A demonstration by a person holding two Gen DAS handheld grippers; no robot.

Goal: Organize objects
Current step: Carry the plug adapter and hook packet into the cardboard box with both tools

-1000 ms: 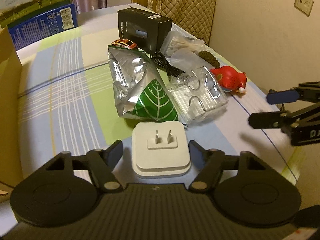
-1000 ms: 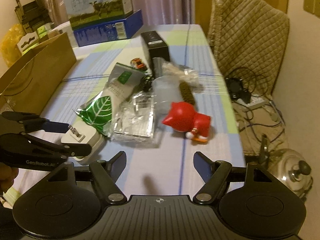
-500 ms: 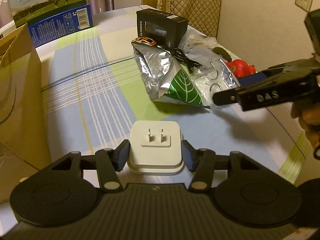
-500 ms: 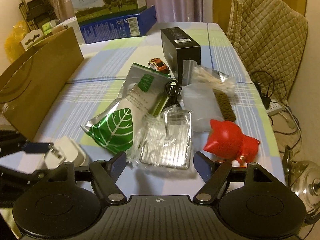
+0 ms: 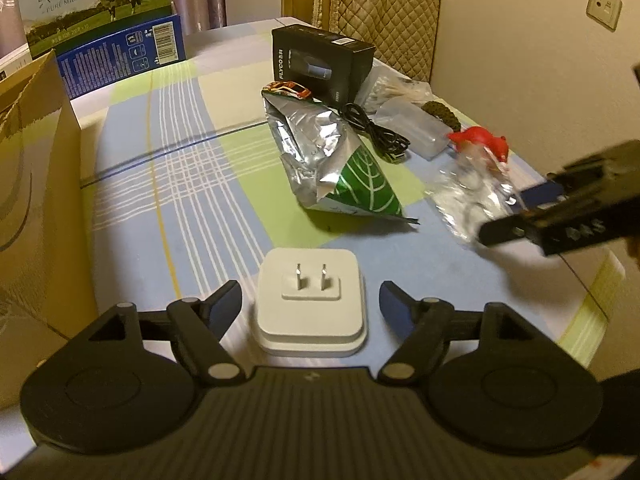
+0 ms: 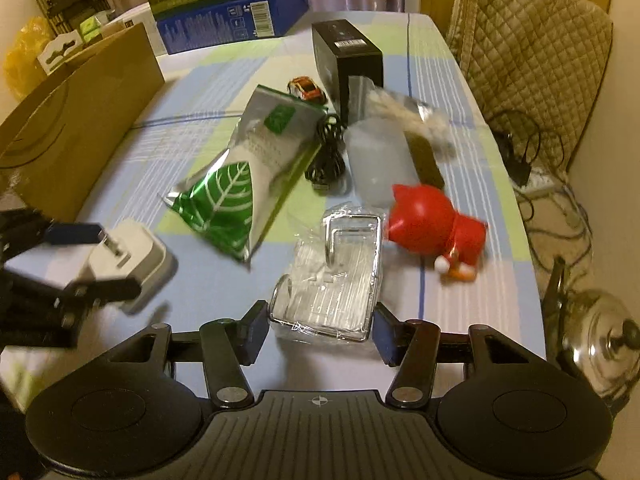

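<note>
Opening left jaws beside one charger, two prongs

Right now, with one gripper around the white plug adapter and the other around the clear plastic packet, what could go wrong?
1. The right gripper is closing on the clear crinkly plastic packet of metal hooks; the slick film might slip or crush.
2. The left gripper is opening around the white square plug adapter, so lifting now would probably leave it behind.
3. The red cat figurine sits beside the packet and could get knocked.

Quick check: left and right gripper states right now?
Left gripper: opening, pads clear of the white square plug adapter between them.
Right gripper: closing around the clear plastic packet of metal hooks.
</note>
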